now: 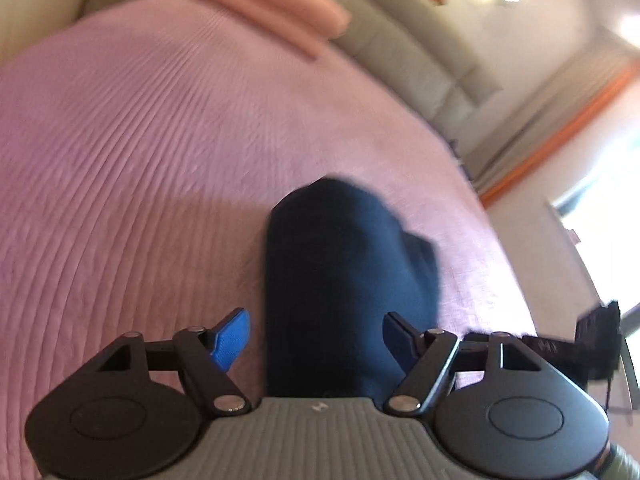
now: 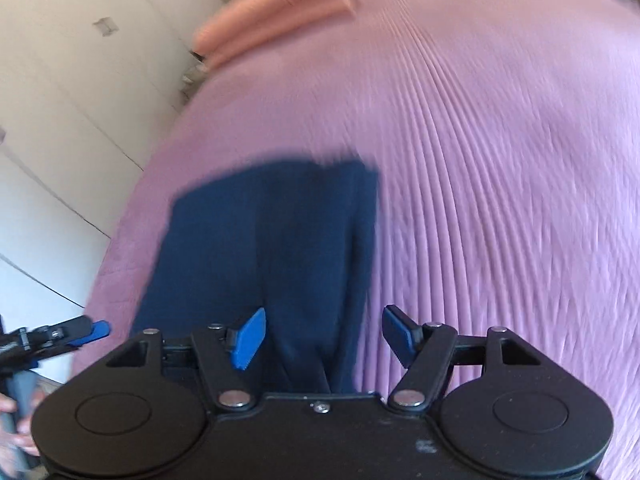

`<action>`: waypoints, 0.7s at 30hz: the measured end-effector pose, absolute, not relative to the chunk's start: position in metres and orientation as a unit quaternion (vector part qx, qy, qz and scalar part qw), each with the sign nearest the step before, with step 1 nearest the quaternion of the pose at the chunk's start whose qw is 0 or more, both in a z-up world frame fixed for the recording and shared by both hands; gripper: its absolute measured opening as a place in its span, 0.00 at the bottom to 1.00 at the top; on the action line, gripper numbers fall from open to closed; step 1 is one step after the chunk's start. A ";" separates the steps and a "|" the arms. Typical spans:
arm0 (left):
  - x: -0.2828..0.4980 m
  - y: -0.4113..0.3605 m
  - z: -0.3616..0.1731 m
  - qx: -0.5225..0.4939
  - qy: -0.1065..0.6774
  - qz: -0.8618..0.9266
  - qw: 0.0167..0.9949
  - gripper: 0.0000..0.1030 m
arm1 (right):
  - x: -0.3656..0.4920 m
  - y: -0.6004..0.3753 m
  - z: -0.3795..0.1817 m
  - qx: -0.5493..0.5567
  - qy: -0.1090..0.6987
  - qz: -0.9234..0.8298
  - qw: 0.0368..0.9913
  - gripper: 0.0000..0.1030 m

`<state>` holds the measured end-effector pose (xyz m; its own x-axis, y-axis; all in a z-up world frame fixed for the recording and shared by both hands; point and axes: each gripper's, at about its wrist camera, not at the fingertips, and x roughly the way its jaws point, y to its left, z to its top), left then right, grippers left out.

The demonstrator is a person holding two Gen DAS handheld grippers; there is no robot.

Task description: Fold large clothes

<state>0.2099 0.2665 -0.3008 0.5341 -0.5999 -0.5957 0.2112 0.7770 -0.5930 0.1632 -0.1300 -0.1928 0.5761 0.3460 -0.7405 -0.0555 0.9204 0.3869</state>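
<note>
Garment [image 2: 264, 248] folded into a narrow navy strip near the bed [image 2: 500, 160] edge, flat for a further fold. Left gripper [image 1: 316, 338] and right gripper [image 2: 324, 336] above it, jaws open, gripping nothing, presumably freed for regrasping

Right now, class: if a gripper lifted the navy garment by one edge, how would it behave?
The navy garment would probably droop, since it lies in soft folds. It likely drags on the ribbed pink bedspread rather than sliding.
</note>
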 end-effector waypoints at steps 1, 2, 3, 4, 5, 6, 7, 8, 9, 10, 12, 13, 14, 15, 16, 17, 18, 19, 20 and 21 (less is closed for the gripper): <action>0.214 0.251 -0.292 -0.226 0.412 -0.260 0.843 0.65 | 0.171 -0.119 -0.182 0.143 0.424 0.131 0.885 0.73; 0.210 0.242 -0.286 -0.220 0.408 -0.287 0.839 0.61 | 0.175 -0.109 -0.177 0.131 0.403 0.147 0.894 0.65; 0.210 0.231 -0.285 -0.211 0.407 -0.314 0.831 0.60 | 0.180 -0.099 -0.174 0.122 0.383 0.166 0.900 0.38; 0.209 0.220 -0.288 -0.203 0.411 -0.334 0.823 0.60 | 0.188 -0.085 -0.173 0.108 0.366 0.197 0.903 0.09; 0.207 0.211 -0.294 -0.195 0.421 -0.350 0.813 0.59 | 0.197 -0.071 -0.178 0.094 0.370 0.216 0.899 0.05; 0.202 0.203 -0.303 -0.186 0.433 -0.365 0.803 0.59 | 0.204 -0.060 -0.184 0.080 0.376 0.226 0.895 0.05; 0.194 0.198 -0.310 -0.179 0.439 -0.376 0.796 0.59 | 0.210 -0.048 -0.194 0.061 0.382 0.231 0.893 0.05; 0.189 0.196 -0.316 -0.176 0.448 -0.385 0.787 0.59 | 0.217 -0.038 -0.209 0.040 0.396 0.226 0.889 0.04; 0.181 0.194 -0.323 -0.173 0.454 -0.390 0.783 0.59 | 0.223 -0.032 -0.225 0.014 0.409 0.210 0.888 0.03; 0.175 0.197 -0.330 -0.166 0.453 -0.391 0.784 0.57 | 0.224 -0.032 -0.238 -0.008 0.410 0.189 0.892 0.00; 0.159 0.199 -0.337 -0.145 0.440 -0.394 0.794 0.54 | 0.230 -0.041 -0.256 -0.013 0.404 0.134 0.905 0.00; 0.152 0.200 -0.342 -0.143 0.434 -0.391 0.799 0.53 | 0.231 -0.048 -0.259 -0.002 0.400 0.110 0.910 0.00; 0.148 0.204 -0.343 -0.148 0.432 -0.386 0.802 0.53 | 0.231 -0.052 -0.259 -0.005 0.399 0.081 0.913 0.00; 0.147 0.203 -0.342 -0.155 0.431 -0.380 0.803 0.53 | 0.229 -0.054 -0.258 -0.010 0.396 0.058 0.916 0.00; 0.145 0.204 -0.339 -0.159 0.433 -0.377 0.803 0.53 | 0.226 -0.055 -0.254 -0.010 0.392 0.039 0.919 0.00; 0.139 0.203 -0.329 -0.157 0.436 -0.374 0.804 0.53 | 0.220 -0.058 -0.245 -0.005 0.391 0.033 0.920 0.00; 0.141 0.198 -0.323 -0.151 0.441 -0.371 0.803 0.54 | 0.213 -0.062 -0.234 0.003 0.387 0.037 0.921 0.00; 0.144 0.194 -0.315 -0.148 0.446 -0.373 0.800 0.56 | 0.199 -0.062 -0.221 0.014 0.380 0.050 0.924 0.07; 0.144 0.191 -0.304 -0.147 0.451 -0.383 0.793 0.62 | 0.185 -0.062 -0.209 0.028 0.374 0.069 0.924 0.10; 0.144 0.188 -0.294 -0.148 0.451 -0.396 0.786 0.63 | 0.170 -0.059 -0.198 0.045 0.370 0.097 0.923 0.11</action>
<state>0.1436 0.1876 -0.2944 0.2799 -0.7561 -0.5916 0.4898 0.6424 -0.5894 0.1704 -0.0586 -0.1980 0.7071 0.2116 -0.6747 -0.1455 0.9773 0.1539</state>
